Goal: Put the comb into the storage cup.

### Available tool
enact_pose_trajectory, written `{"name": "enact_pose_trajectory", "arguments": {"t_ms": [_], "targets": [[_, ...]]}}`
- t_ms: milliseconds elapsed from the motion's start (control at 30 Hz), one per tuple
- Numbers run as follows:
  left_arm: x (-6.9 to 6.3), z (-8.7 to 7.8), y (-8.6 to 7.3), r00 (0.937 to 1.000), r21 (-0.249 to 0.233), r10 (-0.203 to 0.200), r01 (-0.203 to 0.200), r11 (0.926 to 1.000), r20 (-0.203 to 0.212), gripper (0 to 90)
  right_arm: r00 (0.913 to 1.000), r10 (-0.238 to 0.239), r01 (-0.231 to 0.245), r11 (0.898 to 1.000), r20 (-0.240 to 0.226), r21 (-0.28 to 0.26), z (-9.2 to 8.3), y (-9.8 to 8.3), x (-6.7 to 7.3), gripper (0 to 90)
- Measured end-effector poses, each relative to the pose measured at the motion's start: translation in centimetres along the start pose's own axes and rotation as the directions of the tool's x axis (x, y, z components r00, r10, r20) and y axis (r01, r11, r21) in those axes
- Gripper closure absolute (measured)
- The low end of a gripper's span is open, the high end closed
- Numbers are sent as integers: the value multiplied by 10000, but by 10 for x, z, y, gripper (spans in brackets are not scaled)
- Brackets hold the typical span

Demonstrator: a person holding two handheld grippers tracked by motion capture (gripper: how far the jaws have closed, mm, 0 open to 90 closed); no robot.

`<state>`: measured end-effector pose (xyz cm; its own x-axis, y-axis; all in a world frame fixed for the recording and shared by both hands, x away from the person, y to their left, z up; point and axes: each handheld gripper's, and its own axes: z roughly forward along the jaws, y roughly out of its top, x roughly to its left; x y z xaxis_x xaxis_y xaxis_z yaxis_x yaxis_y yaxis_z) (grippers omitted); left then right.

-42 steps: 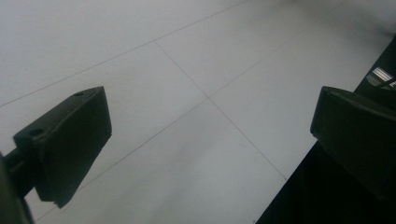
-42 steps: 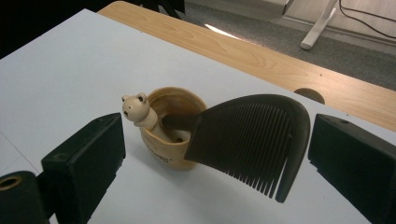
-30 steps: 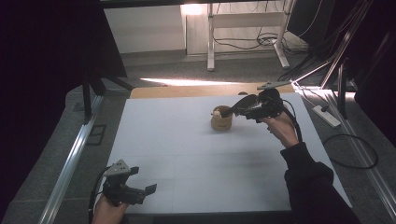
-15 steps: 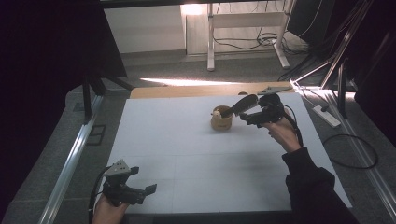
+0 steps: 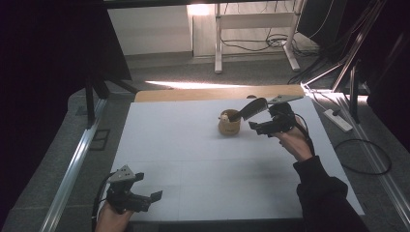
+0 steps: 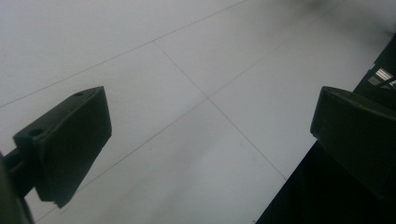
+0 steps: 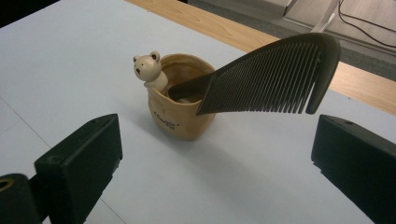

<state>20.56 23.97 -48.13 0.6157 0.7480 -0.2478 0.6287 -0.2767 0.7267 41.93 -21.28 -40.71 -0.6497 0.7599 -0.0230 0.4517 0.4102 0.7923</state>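
A tan ceramic cup [image 7: 180,116] with a small bear figure [image 7: 149,67] on its rim stands on the white table [image 5: 193,159], right of centre toward the far side. A black comb [image 7: 275,77] leans in the cup, handle down and teeth hanging out over the rim. My right gripper [image 7: 215,158] is open a short way back from the cup, not touching cup or comb. In the high view this cup [image 5: 228,124] holds the comb [image 5: 249,109], with the right gripper [image 5: 258,124] just to its right. My left gripper [image 5: 147,187] rests open at the near left corner, and between its fingers [image 6: 210,140] is bare table.
A wooden strip [image 5: 212,93] runs along the table's far edge. On the floor to the right lie a power strip [image 5: 338,120] and cables. A metal rail [image 5: 72,169] runs along the left side. In the left gripper view the table's near edge [image 6: 285,179] drops into darkness.
My right gripper has drawn back from the cup, to the right and nearer the person, while the comb stays leaning in the cup. The left gripper has not moved.
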Motion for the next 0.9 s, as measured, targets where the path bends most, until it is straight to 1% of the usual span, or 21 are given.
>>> {"name": "enact_pose_trajectory", "arguments": {"t_ms": [133, 300, 567, 900], "targets": [[0, 0, 0, 10000, -37, -22, 22, 10000, -29, 0, 10000, 34, -34, 10000, -68, -43, -2, -2, 2, 25], [0, 0, 0, 10000, -39, -27, 27, 10000, -7, 0, 9999, -55, 54, 9999, -116, -111, -5, -5, 4, 17], [1, 0, 0, 10000, -63, -32, 32, 10000, 29, 0, 9996, 25, -31, 9998, -294, -203, -11, -10, 7, 13], [1, -1, 0, 10000, -69, -30, 30, 10000, 64, 0, 9992, 4, -11, 9998, -409, -182, -16, -17, 11, 11]]}}
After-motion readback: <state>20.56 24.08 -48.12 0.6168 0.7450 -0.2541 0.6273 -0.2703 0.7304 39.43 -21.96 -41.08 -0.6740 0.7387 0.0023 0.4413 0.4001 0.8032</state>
